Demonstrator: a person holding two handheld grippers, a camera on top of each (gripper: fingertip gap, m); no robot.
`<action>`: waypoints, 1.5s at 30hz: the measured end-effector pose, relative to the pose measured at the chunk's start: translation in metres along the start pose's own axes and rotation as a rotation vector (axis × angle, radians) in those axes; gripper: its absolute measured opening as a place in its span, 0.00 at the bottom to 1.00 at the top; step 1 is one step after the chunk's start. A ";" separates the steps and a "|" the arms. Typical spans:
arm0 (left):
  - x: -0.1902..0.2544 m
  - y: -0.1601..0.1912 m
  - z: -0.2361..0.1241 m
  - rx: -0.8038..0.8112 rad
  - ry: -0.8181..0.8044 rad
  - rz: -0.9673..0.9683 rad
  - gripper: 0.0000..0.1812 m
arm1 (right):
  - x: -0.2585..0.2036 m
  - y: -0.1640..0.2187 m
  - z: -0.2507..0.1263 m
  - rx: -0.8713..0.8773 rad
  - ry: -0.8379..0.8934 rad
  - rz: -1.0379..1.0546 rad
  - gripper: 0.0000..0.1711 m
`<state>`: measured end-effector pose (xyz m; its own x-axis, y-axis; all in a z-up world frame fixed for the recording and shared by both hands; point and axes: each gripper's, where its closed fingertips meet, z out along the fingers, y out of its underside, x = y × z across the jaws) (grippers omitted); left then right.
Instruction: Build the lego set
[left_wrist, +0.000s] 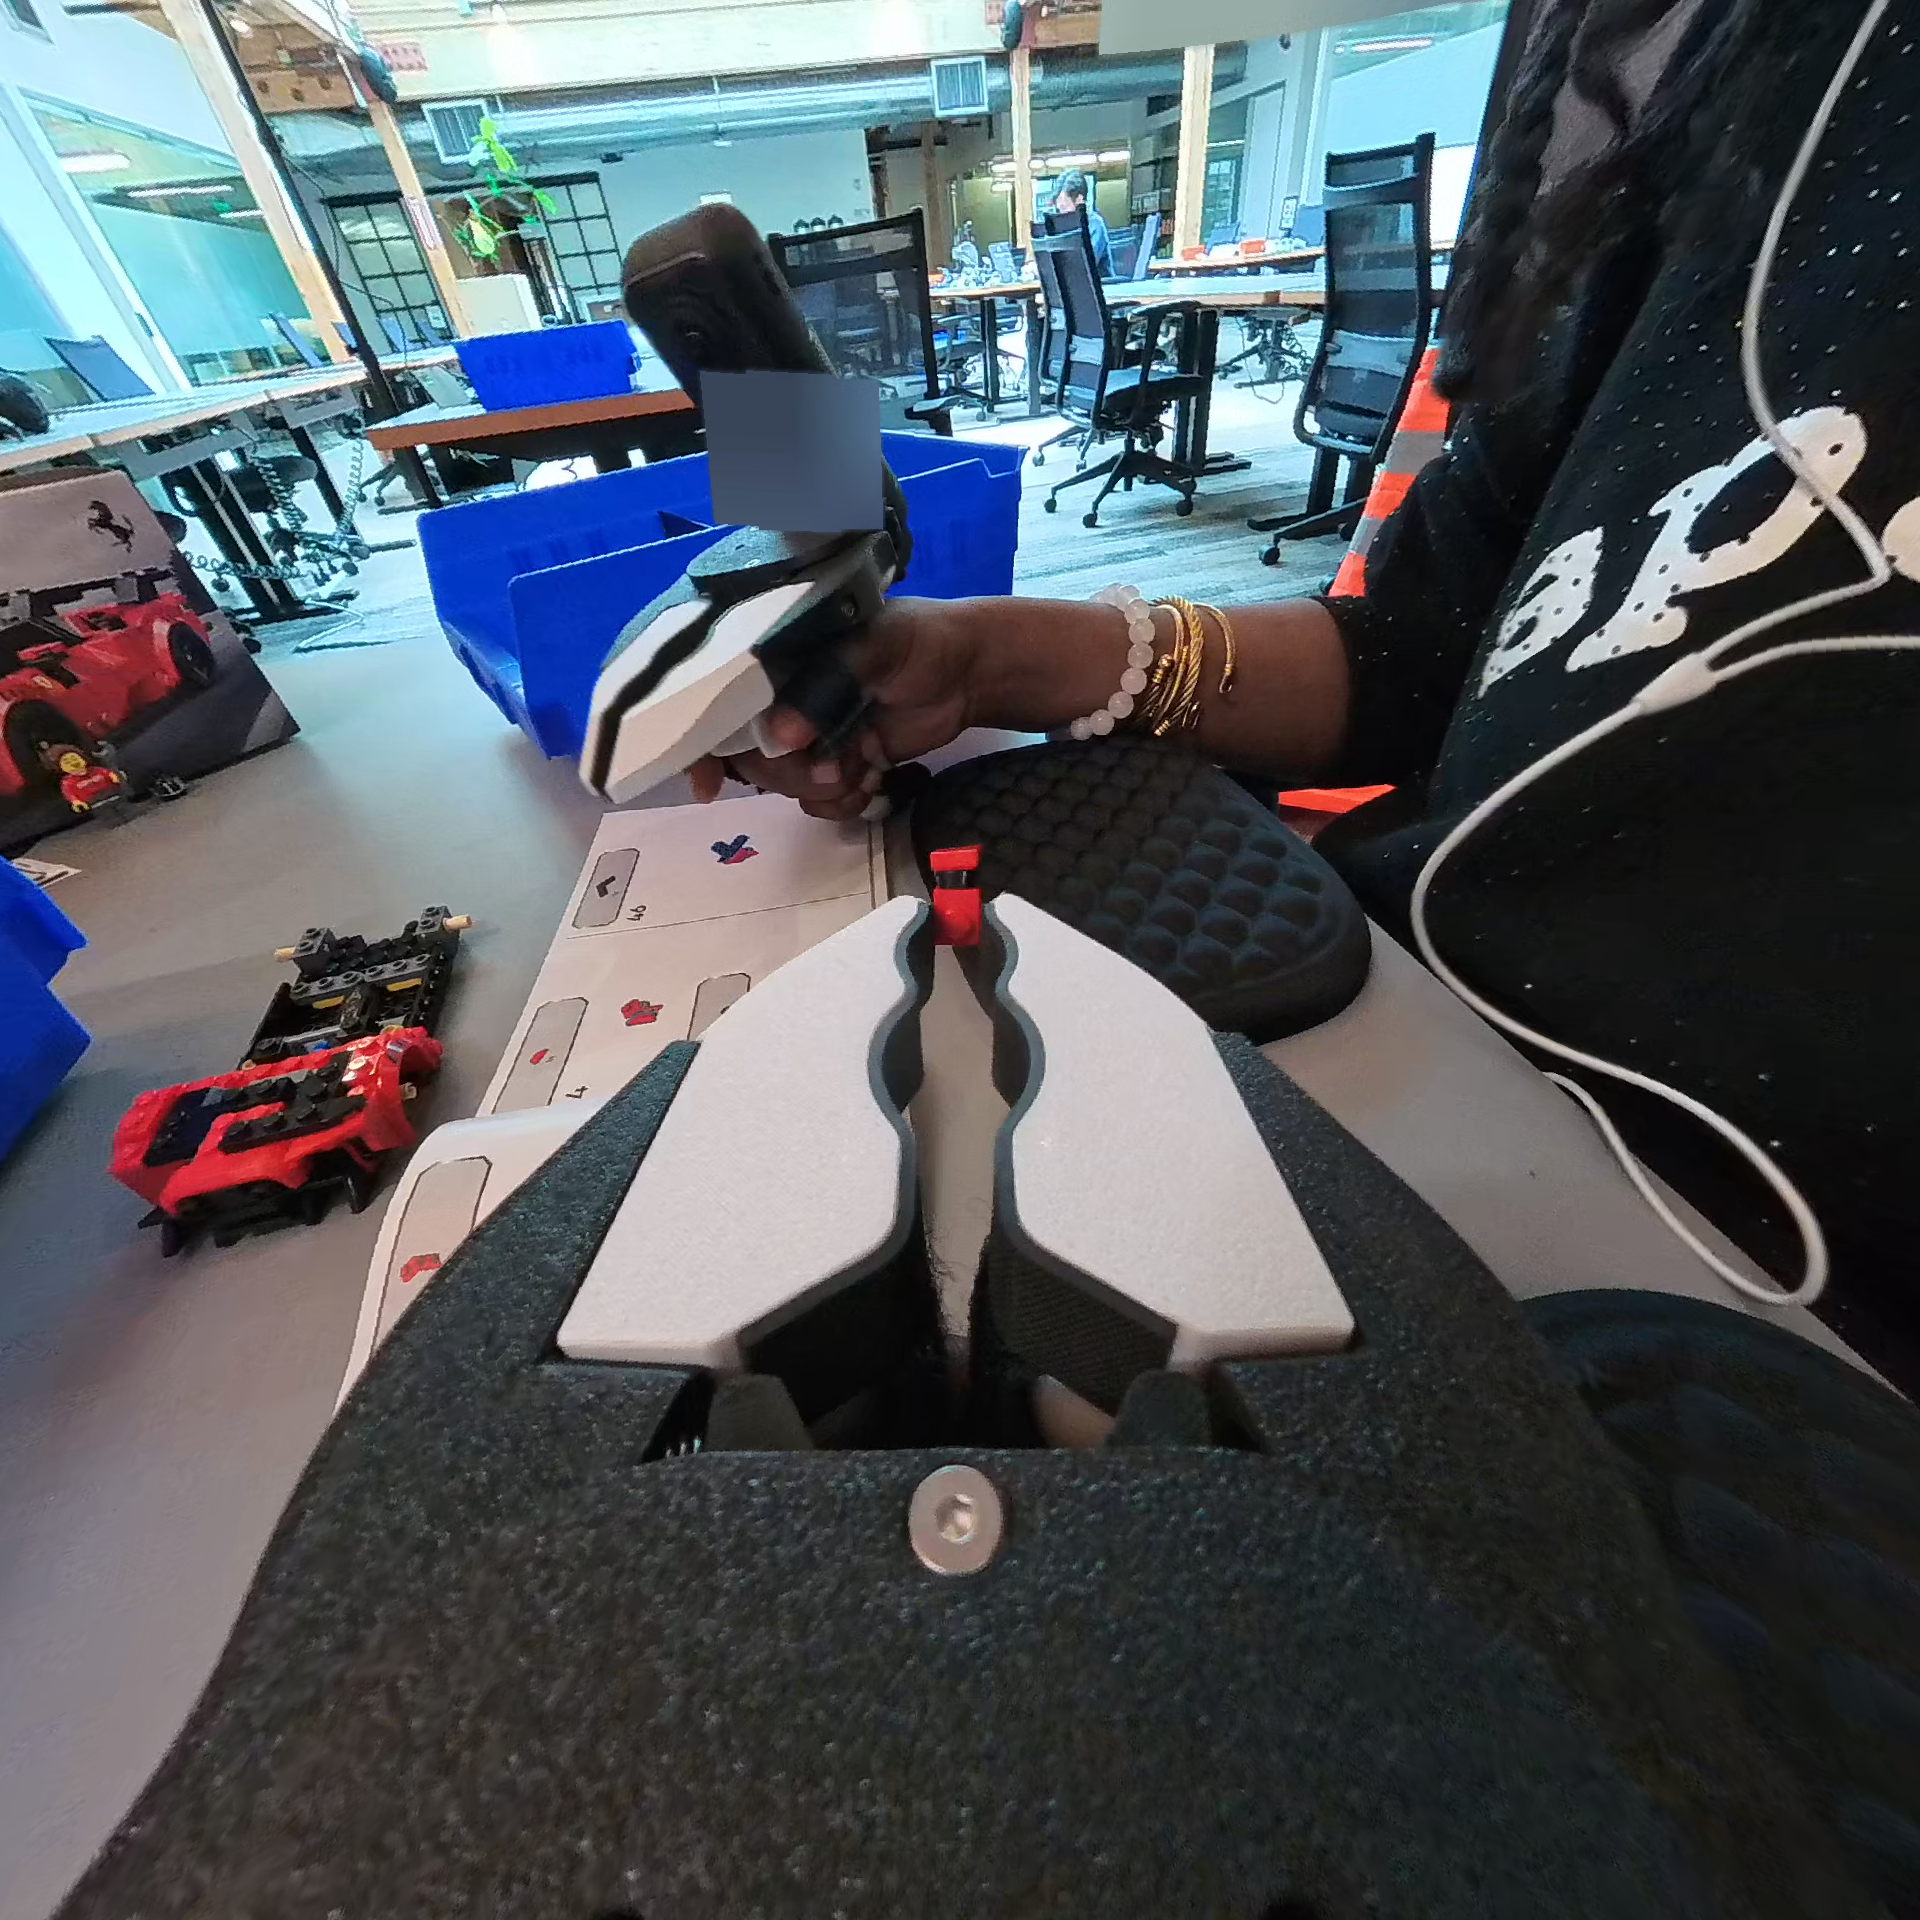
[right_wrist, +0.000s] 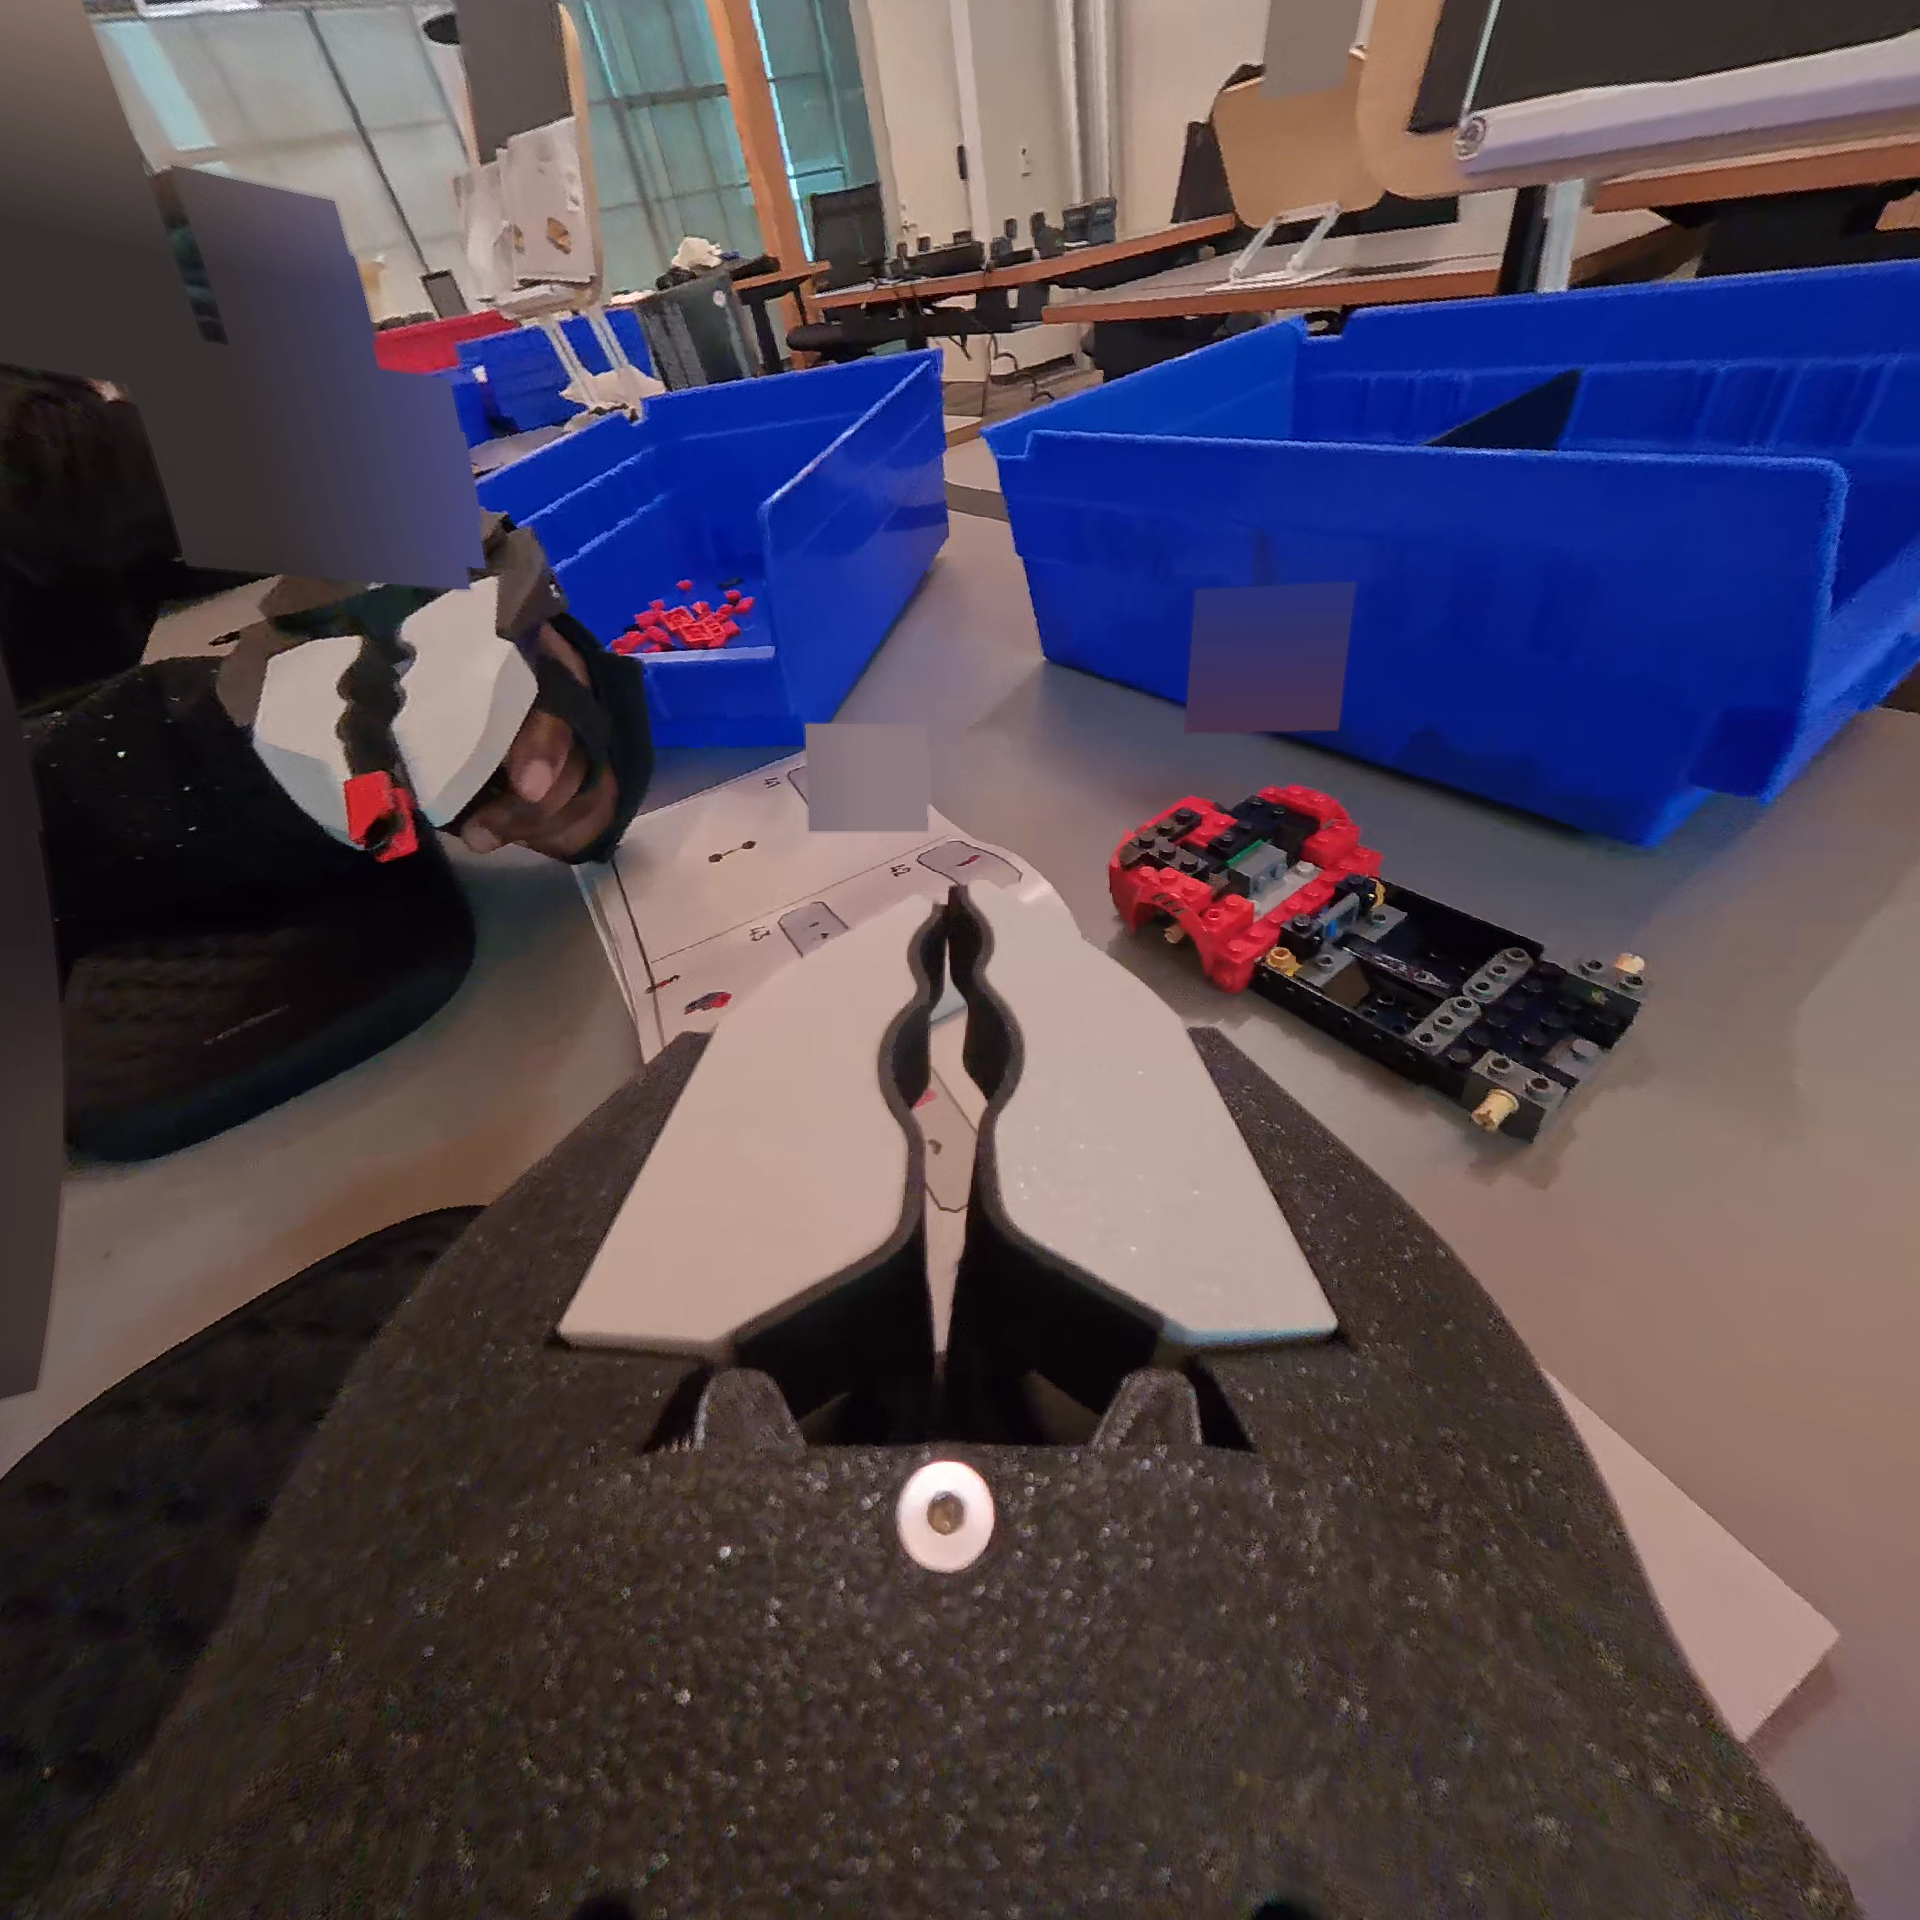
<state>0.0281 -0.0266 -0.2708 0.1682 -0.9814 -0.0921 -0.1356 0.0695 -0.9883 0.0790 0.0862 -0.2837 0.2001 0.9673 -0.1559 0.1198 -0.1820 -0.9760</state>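
Note:
My left gripper (left_wrist: 956, 920) is shut on a small red lego piece (left_wrist: 954, 883) with a black middle, which sticks out past the fingertips above a black padded cushion (left_wrist: 1164, 883). The same gripper (right_wrist: 364, 795) and piece (right_wrist: 380, 818) show at the left of the right wrist view. My right gripper (right_wrist: 953, 914) is shut, tips touching, over the printed instruction sheet (right_wrist: 717, 862); it also shows in the left wrist view (left_wrist: 613, 769). The partly built red and black lego car (right_wrist: 1351, 935) lies on the grey table to its right, and shows in the left wrist view (left_wrist: 291, 1112).
Blue bins (right_wrist: 1455, 561) stand behind the car; another bin (right_wrist: 727, 623) holds several red pieces (right_wrist: 686, 623). The set's box (left_wrist: 94, 644) stands at the far left. A person's arm and black shirt (left_wrist: 1662, 623) fill the right side. The grippers' ends are close to 12 cm from one another.

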 end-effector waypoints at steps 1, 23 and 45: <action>0.000 0.000 0.000 -0.001 0.002 0.002 0.04 | -0.001 0.001 0.000 -0.005 -0.001 -0.008 0.00; 0.029 0.004 0.013 -0.042 0.079 0.252 0.04 | -0.137 -0.098 0.210 -0.515 -0.705 -0.548 0.15; 0.031 0.007 0.013 -0.049 0.101 0.254 0.04 | -0.138 0.015 0.381 -1.084 -0.759 -1.029 0.09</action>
<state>0.0455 -0.0546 -0.2826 0.0249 -0.9466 -0.3216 -0.2084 0.3097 -0.9277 -0.3169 0.0176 -0.3350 -0.8277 0.5541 0.0890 0.5276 0.8223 -0.2131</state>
